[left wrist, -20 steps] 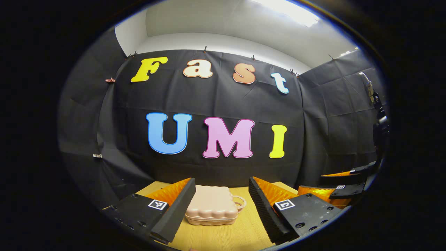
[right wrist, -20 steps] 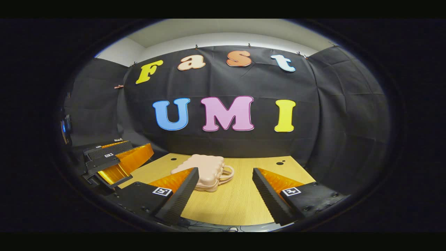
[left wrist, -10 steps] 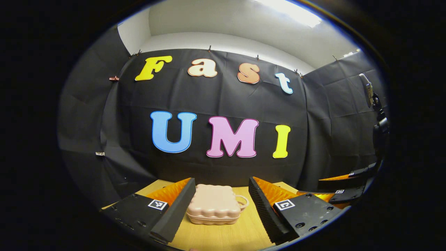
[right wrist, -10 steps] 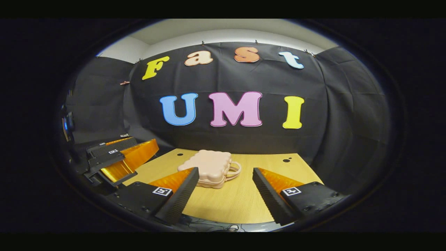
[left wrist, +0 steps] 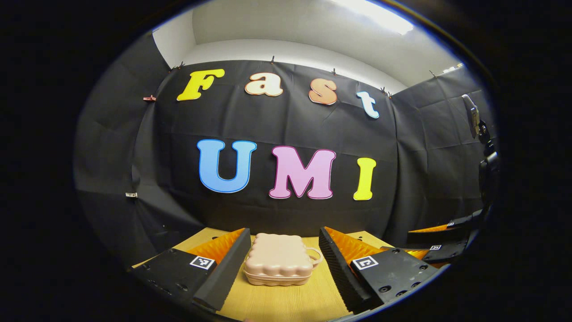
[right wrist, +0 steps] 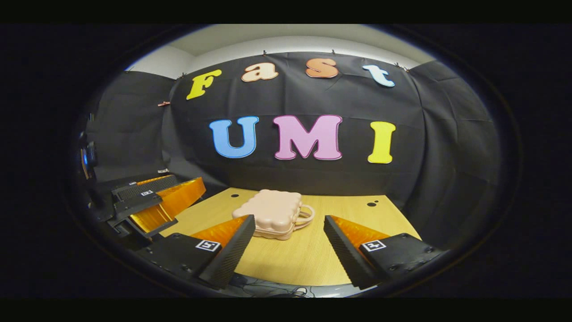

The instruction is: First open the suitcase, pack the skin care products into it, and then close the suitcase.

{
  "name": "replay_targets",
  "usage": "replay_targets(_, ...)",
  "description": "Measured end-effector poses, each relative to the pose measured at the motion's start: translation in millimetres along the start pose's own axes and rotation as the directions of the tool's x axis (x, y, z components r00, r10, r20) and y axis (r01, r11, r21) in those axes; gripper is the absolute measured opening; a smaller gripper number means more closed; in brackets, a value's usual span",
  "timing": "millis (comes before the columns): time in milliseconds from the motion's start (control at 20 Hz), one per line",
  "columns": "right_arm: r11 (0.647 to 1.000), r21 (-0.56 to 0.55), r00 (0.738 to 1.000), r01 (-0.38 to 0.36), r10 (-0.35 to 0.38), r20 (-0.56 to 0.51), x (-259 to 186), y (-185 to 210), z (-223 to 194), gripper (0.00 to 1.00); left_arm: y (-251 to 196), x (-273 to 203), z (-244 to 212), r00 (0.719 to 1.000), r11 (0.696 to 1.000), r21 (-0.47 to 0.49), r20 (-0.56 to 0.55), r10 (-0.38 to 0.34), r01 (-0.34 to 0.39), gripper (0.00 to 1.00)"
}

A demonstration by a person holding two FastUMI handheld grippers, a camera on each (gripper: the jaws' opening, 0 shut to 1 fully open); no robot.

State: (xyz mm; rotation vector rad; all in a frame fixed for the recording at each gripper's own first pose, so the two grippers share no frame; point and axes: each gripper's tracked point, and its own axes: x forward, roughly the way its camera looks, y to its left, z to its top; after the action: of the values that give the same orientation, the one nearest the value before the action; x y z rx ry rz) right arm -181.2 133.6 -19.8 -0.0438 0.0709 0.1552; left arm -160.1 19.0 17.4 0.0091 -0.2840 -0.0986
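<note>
Closed suitcase on the table, both grippers held short of it.
Left gripper, jaws apart, frames the pink suitcase lying lid-down on the wooden table; right gripper, jaws apart, has the suitcase ahead, touching nothing.

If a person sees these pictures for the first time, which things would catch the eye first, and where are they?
First comes the small pink suitcase, closed, lying alone on the wooden table with its handle toward the right. Next is the left gripper, open, with the suitcase ahead between its fingers. The right gripper is open too, and the suitcase sits ahead, nearer its left finger.
</note>
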Motion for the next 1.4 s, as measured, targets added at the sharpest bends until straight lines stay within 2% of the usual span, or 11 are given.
replay_targets(450, 0.999, 0.027, 0.999, -0.033, 0.033, -0.003, 11, 8, 7, 0.98, 22, -2, 17, 0.998, 0.998, -0.015, 0.022, 0.062, -0.061, 0.96)
replay_targets(750, 0.998, -0.003, 0.998, -0.062, 0.062, -0.016, 26, 19, 9, 0.98, 40, -13, 19, 0.993, 0.993, -0.021, 0.025, 0.114, -0.113, 0.96)
replay_targets(1400, 0.991, -0.030, 0.991, -0.129, 0.128, -0.034, 26, 42, 9, 0.98, 41, -21, 18, 0.994, 0.994, 0.013, 0.021, 0.110, -0.111, 0.96)
